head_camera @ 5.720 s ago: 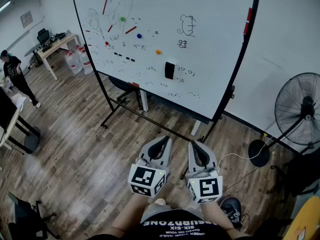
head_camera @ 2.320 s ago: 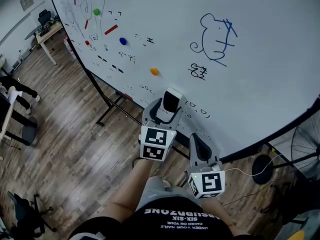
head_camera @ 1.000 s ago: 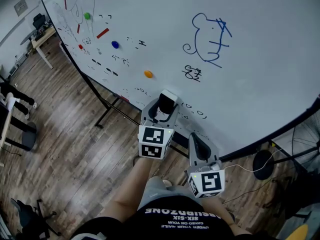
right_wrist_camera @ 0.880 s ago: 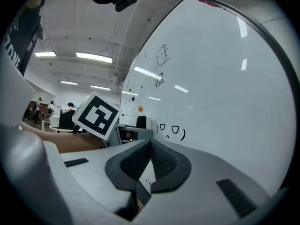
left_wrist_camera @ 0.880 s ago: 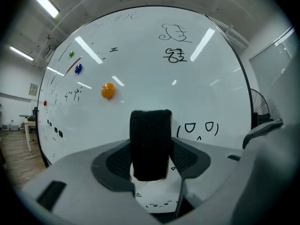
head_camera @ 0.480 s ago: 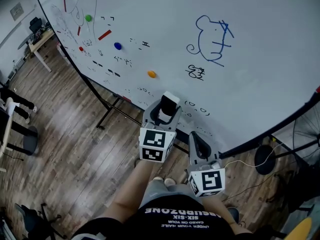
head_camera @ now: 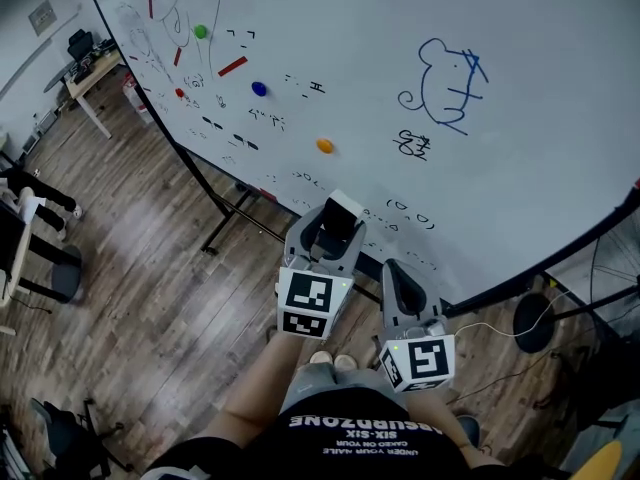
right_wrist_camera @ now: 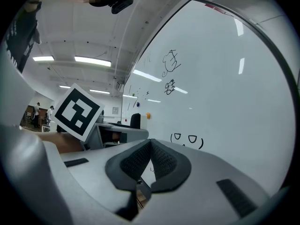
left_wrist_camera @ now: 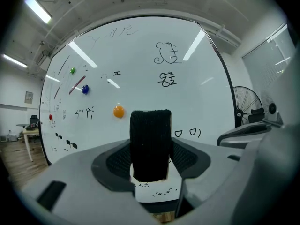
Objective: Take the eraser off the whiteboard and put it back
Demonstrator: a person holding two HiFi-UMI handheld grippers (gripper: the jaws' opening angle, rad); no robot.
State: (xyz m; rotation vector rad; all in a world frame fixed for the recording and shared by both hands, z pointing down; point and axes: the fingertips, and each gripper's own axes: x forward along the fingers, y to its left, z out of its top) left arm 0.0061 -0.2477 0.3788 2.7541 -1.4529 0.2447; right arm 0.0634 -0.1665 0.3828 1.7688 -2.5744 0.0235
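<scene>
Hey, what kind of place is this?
Probably an open office or lab workroom: a large black-framed whiteboard on a stand, scribbled with marker doodles, a brown wood-plank floor, and a pale wooden desk with a black office chair in the far corner.

Grey left gripper (head_camera: 337, 218), right gripper (head_camera: 397, 269) (marker cubes (head_camera: 312, 306)), black lettered shirt (head_camera: 350, 440)

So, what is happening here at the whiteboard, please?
A person stands at a whiteboard with a gripper in each hand. The left gripper is shut on the black eraser and holds it upright in front of the lower part of the board, below the orange magnet. I cannot tell whether the eraser touches the board. The right gripper is shut and empty, beside the left one and nearer to the person.
</scene>
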